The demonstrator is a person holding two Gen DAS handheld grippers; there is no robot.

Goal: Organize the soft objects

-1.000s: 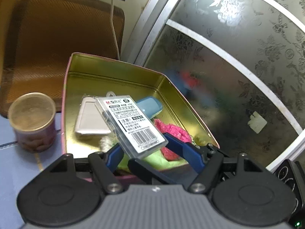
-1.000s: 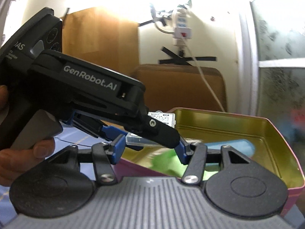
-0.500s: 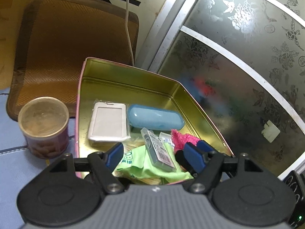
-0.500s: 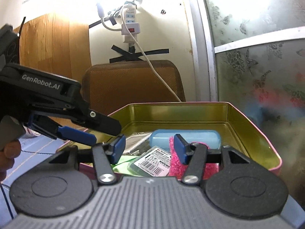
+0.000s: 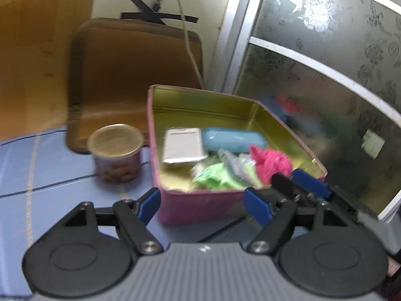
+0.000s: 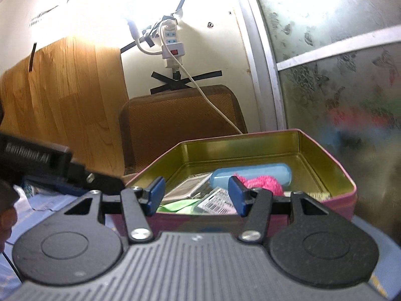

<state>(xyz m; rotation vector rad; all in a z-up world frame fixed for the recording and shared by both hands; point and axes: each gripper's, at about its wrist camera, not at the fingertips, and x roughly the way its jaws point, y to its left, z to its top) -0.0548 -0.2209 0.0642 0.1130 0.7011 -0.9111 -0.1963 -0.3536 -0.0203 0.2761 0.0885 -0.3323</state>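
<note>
Partly hidden — clear packet (image 5: 229, 161) blurred amid tin (image 5: 200, 204) clutter, barcode cut off.

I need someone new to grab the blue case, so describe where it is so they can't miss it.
Find the pink tin with the gold inside on the blue cloth, right of the round can. Along its far side lies the light blue case, between a white card holder and a pink fluffy bundle. It is the tin's only smooth, rounded, oblong hard thing.

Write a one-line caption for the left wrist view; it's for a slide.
Open left gripper before a pink tin holding a blue case, pink yarn and green cloth.
</note>
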